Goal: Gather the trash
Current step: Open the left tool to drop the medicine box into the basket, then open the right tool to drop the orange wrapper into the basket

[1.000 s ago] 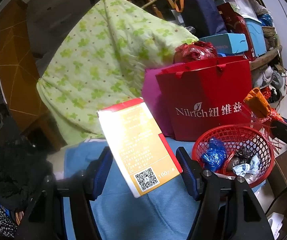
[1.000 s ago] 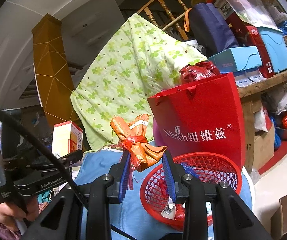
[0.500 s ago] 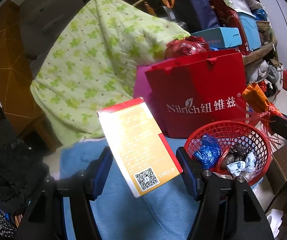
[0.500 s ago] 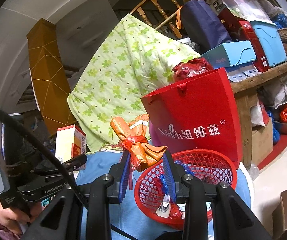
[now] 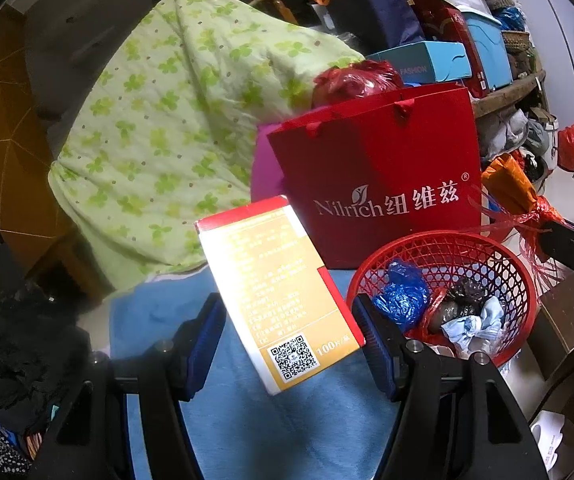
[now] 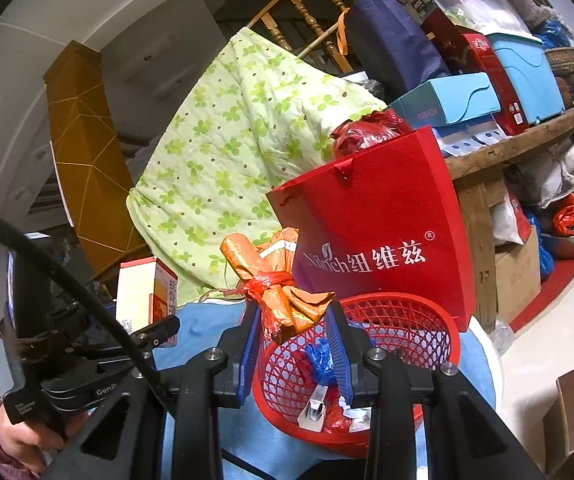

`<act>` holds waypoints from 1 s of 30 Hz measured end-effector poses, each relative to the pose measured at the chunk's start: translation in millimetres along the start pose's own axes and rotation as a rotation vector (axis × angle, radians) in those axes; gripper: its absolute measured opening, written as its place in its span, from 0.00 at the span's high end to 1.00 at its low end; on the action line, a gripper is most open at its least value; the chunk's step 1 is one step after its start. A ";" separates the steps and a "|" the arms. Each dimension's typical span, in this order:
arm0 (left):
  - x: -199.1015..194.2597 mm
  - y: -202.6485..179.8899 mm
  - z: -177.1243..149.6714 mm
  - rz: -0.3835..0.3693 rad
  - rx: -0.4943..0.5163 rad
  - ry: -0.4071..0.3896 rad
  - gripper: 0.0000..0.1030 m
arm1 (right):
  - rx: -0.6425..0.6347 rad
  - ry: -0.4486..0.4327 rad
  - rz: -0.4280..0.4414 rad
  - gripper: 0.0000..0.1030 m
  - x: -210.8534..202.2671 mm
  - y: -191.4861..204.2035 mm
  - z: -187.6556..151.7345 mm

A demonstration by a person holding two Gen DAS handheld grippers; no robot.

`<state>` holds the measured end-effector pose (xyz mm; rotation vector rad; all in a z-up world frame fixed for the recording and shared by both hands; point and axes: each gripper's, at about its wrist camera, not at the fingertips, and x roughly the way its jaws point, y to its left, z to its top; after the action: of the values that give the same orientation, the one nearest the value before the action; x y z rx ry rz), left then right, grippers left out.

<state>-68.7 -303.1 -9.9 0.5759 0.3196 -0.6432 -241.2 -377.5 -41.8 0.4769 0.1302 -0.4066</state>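
The left gripper (image 5: 291,334) has its blue-padded fingers (image 5: 203,344) clamped on the lower part of a yellow and red box (image 5: 275,284), which stands tilted between them with a square code printed at its near corner. The box hangs above a blue cloth (image 5: 255,432) that covers the near surface. Just to the right of the box sits a red basket (image 5: 511,280) of open plastic mesh, holding a crumpled blue bag (image 5: 401,294), a dark lump and a pale blue wad of tissue (image 5: 473,326). Behind the basket, touching or nearly touching its far rim, stands a red paper bag (image 5: 379,168) with white lettering, and a green flowered quilt (image 5: 175,128) slopes down on the far left. The right gripper (image 6: 293,334) grips an orange wrapper (image 6: 271,280) tied round the middle with a red net strip; the bundle sticks up from between its pads, above the near left rim of the same basket (image 6: 435,332). In the right wrist view the left gripper's black body shows at lower left, held by a hand (image 6: 27,436) in a pinkish sleeve, with the box (image 6: 143,296) rising above it. Shelves stacked with blue and red boxes fill the far right.
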 end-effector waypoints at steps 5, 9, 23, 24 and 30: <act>3.7 -6.4 0.9 -0.010 0.008 0.007 0.35 | 0.007 0.001 -0.007 0.66 -0.2 -3.8 -0.9; 6.6 -12.5 1.6 -0.020 0.017 0.012 0.35 | 0.016 0.002 -0.015 0.66 0.1 -8.9 -1.1; 28.3 -30.1 4.4 -0.096 0.011 0.047 0.36 | 0.029 0.018 -0.047 0.66 3.2 -22.3 -3.0; 30.1 -30.0 3.0 -0.099 0.009 0.052 0.36 | 0.029 0.023 -0.046 0.66 4.1 -23.0 -3.4; 34.8 -21.9 -5.0 -0.096 -0.010 0.068 0.36 | 0.036 0.048 -0.033 0.66 13.5 -22.3 -5.2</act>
<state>-56.8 -330.9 -38.3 0.5764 0.4158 -0.7154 -238.2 -397.8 -58.6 0.5203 0.1774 -0.4301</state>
